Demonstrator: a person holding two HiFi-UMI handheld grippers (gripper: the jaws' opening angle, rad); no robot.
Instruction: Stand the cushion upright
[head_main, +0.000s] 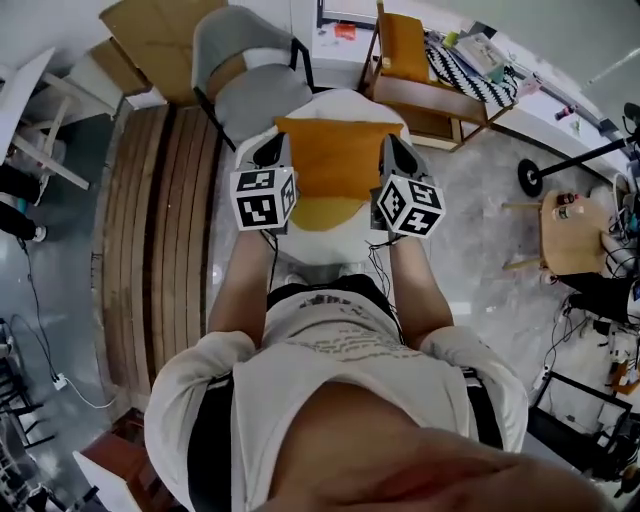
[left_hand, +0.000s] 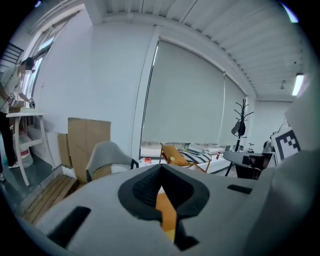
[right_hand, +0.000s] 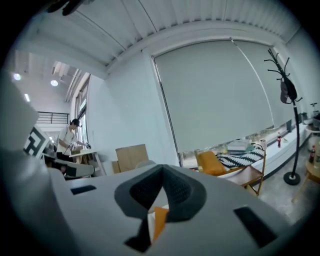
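In the head view an orange cushion (head_main: 338, 160) hangs in front of me between the two grippers, above a white seat (head_main: 330, 255). My left gripper (head_main: 270, 150) is shut on the cushion's left edge. My right gripper (head_main: 397, 153) is shut on its right edge. In the left gripper view, orange fabric (left_hand: 166, 212) is pinched between the dark pads (left_hand: 142, 192). In the right gripper view, a strip of orange fabric (right_hand: 159, 222) with a white edge is clamped the same way. A yellow patch (head_main: 325, 213) shows below the cushion's lower edge.
A grey chair (head_main: 245, 70) stands just behind the white seat. A slatted wooden bench (head_main: 160, 230) runs along the left. An orange armchair (head_main: 405, 50) with a striped cushion is at the back right, and a small wooden table (head_main: 572, 235) at the right. Cardboard (head_main: 150, 40) leans at the back.
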